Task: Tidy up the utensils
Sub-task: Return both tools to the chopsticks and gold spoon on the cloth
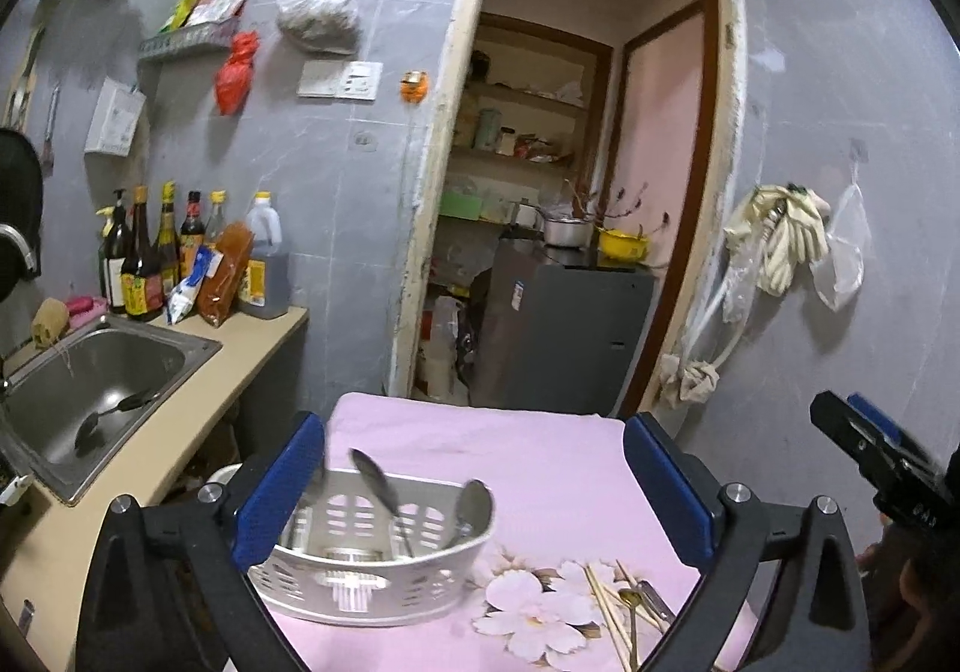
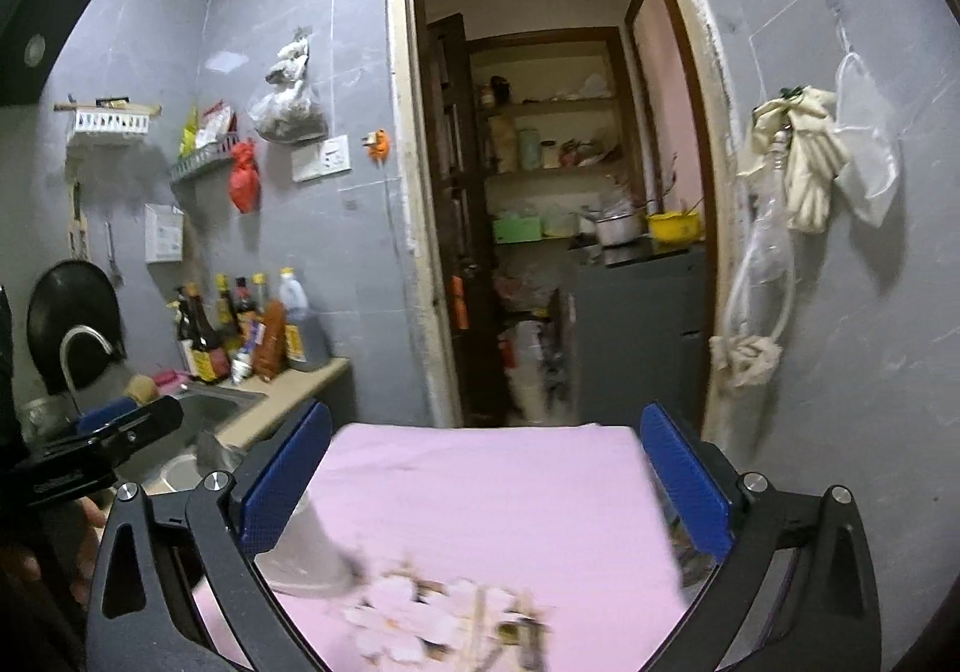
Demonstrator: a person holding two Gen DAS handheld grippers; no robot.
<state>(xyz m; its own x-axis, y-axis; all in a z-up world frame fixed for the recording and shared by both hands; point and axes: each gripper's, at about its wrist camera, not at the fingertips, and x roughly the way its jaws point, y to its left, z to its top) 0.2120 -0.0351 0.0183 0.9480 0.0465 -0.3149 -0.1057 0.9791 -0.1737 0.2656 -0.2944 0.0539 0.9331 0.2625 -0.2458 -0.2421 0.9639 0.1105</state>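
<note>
A white slotted caddy (image 1: 372, 564) stands on the pink flowered cloth (image 1: 540, 462) of the table. Two metal spoons (image 1: 375, 483) lean upright in it. Loose chopsticks (image 1: 606, 606), a gold spoon (image 1: 630, 600) and other utensils lie on the cloth to its right. My left gripper (image 1: 477, 432) hovers above the caddy, open and empty. My right gripper (image 2: 486, 420) is open too, with nothing between its blue pads. In the right wrist view the caddy (image 2: 312, 558) and the loose utensils (image 2: 480, 618) are blurred.
A steel sink (image 1: 198, 348) to the left holds two dark ladles (image 1: 114, 414). Sauce bottles (image 1: 156, 258) crowd the counter behind it. Beyond the table's far edge an open doorway (image 1: 576, 192) shows a grey fridge (image 1: 564, 330). Gloves and bags (image 1: 786, 240) hang on the right wall.
</note>
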